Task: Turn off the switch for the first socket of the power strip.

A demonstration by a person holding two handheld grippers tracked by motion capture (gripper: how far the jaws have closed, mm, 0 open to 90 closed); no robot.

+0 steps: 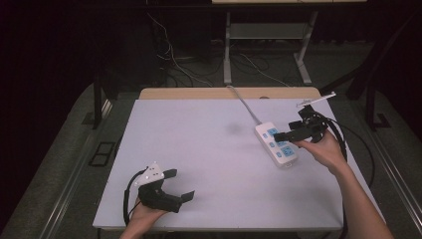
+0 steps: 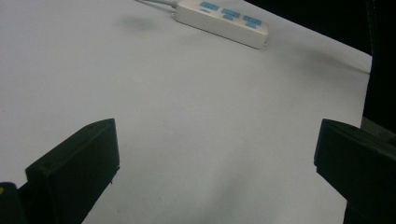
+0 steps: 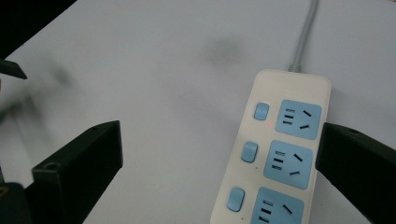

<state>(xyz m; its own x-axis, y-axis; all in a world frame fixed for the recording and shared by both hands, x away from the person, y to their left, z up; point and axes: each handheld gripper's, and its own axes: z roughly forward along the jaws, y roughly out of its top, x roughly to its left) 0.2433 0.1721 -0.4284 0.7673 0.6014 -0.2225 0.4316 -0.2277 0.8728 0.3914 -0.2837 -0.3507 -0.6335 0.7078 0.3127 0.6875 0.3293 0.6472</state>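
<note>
Left tool (image 1: 180, 185) (jaws apart) low; right tool (image 1: 284, 135) over power strip (image 1: 276, 144).

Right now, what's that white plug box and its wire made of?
The power strip looks like hard plastic: smooth, creamy white, slightly glossy, with light blue socket faces and switches. Its cord looks like grey rubbery plastic, since it curves softly. The tabletop looks matte white, material unclear.

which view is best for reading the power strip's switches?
Right gripper view: the white plastic power strip with blue sockets sits close, its three blue switches distinct. The high view shows it small, under the right tool. The left gripper view shows it far off, edge-on.
</note>
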